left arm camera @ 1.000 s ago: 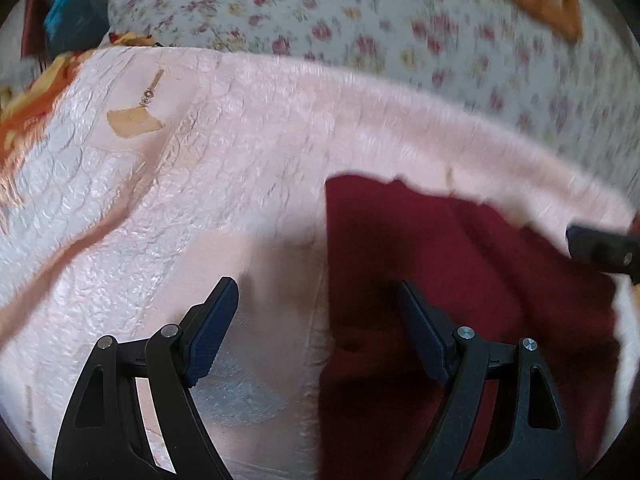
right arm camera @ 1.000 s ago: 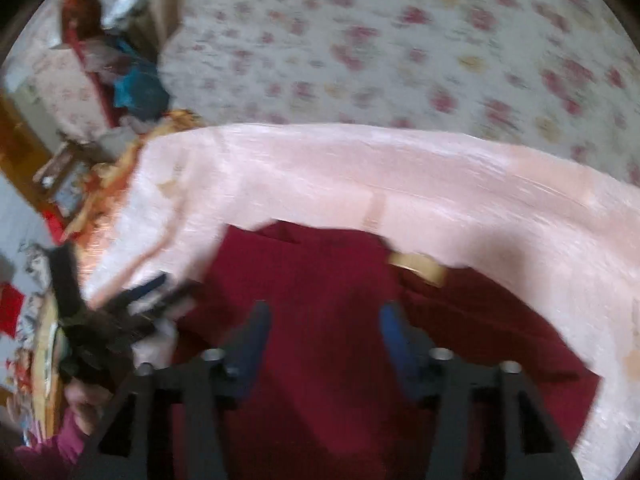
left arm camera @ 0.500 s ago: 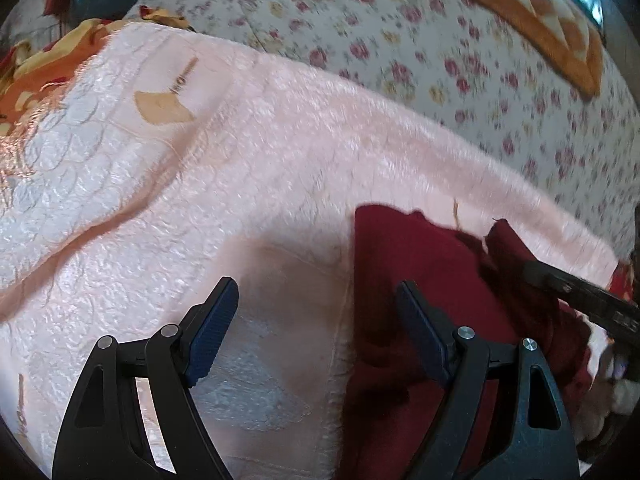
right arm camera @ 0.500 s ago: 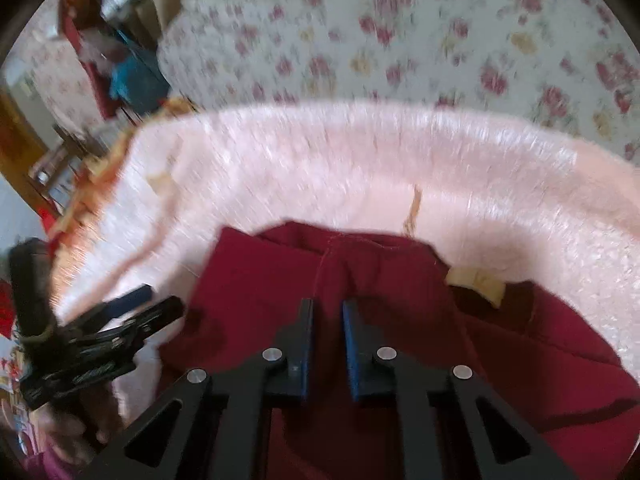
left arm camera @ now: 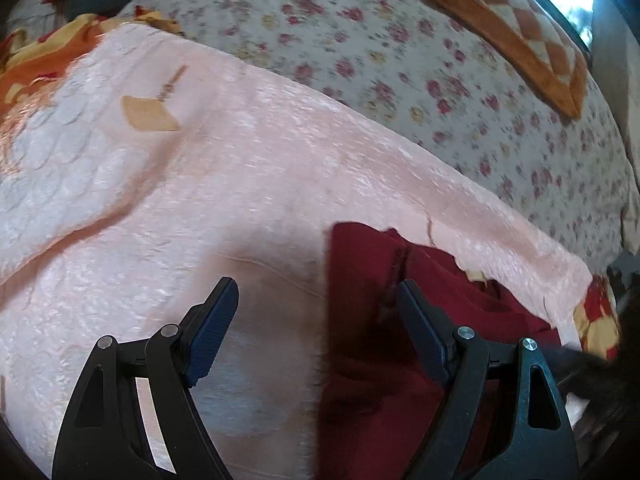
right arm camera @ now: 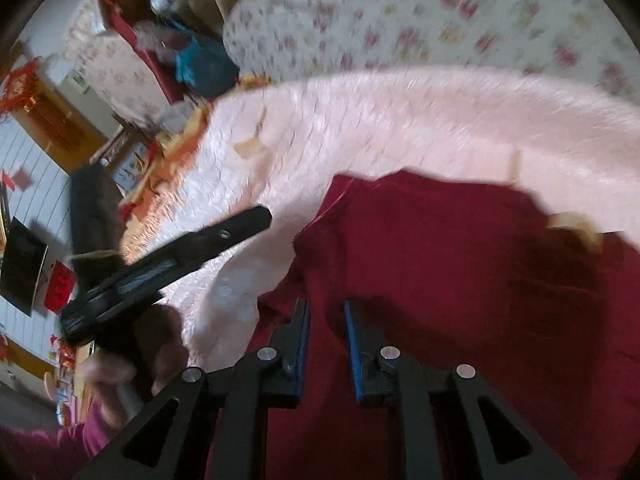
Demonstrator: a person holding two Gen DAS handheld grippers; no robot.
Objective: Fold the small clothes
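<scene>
Moved: right gripper (right arm camera: 326, 344) fingers have parted slightly, a narrow gap over the maroon garment (right arm camera: 460, 264).
Left gripper (left arm camera: 316, 332): fingers wide, straddling the garment's edge.
Risk: cloth slipping, bunching on the pink blanket (left arm camera: 240, 184).

We see a dark red garment (left arm camera: 400, 360) of soft matt cloth on a pink bedspread (left arm camera: 240, 184) with a shiny, embossed, rough weave. The left gripper (left arm camera: 316, 328) is matt black plastic with ribbed blue pads (left arm camera: 214, 336) and bright metal rivets.

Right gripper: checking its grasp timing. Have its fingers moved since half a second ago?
Yes. The right gripper has parted its fingers slightly over the red garment; before, they nearly touched.
</scene>
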